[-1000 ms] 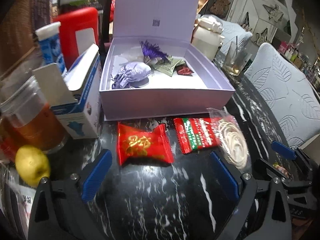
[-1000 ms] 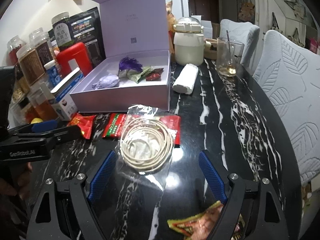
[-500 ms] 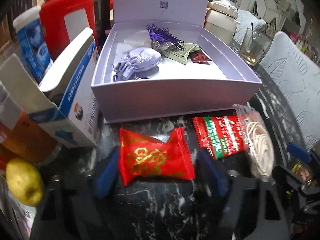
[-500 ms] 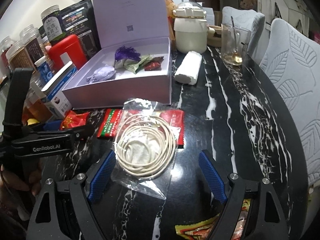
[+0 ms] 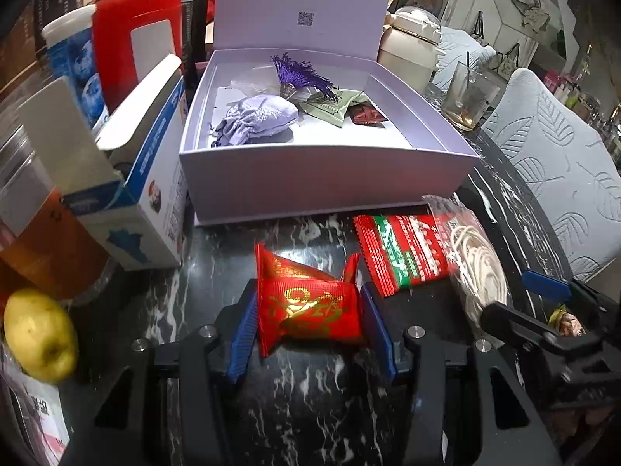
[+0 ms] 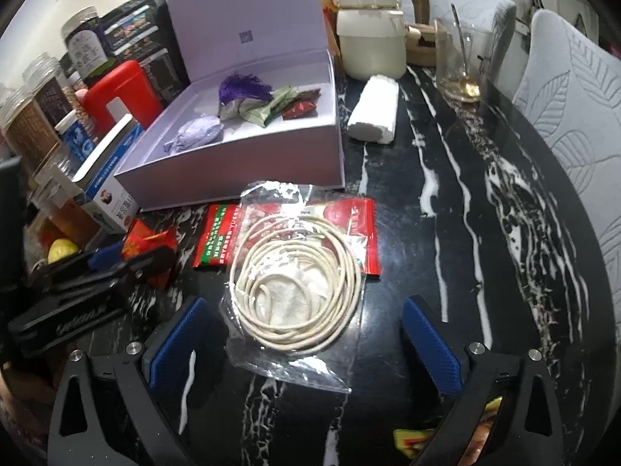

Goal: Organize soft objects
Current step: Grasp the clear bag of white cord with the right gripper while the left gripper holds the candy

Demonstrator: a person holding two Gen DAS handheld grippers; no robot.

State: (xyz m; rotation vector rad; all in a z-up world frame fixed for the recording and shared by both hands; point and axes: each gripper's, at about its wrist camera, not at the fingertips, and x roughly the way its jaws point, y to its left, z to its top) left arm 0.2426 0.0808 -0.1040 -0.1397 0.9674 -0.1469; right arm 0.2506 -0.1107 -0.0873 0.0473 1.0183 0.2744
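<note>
**While the packet is pinched, the carry is where it can fail**

Since the left tongs [image 5: 308,336] are clamped on the red gold-printed packet [image 5: 306,306], which lies on the black marbled table [image 5: 310,400] just short of the lilac box [image 5: 322,178], the remaining risks are judged to lie in the lift and the drop. The packet is puffed and glossy, and it is seen to be buckled upward ahead of the pads; if it is raised quickly, it could be squeezed out from between them and dropped beside the box. The near wall of the box stands directly ahead of the left tongs, so a low carry could catch the packet's crimped end on that rim and shove the box. An open blue-and-white carton [image 5: 143,178] and a jar of amber liquid [image 5: 46,244] stand to the left of those tongs, and could be knocked by a swing that way.

The right tongs [image 6: 306,343] are spread wide and opening, with the clear bag of coiled cord [image 6: 299,291] between their pads but not pressed by them. That bag overlaps the red-and-green sachet [image 6: 217,240] ahead of it, so both could be dragged together when the bag is gripped. Because the two tongs work close beside each other, a collision is possible if both are moved toward the box at once.
</note>
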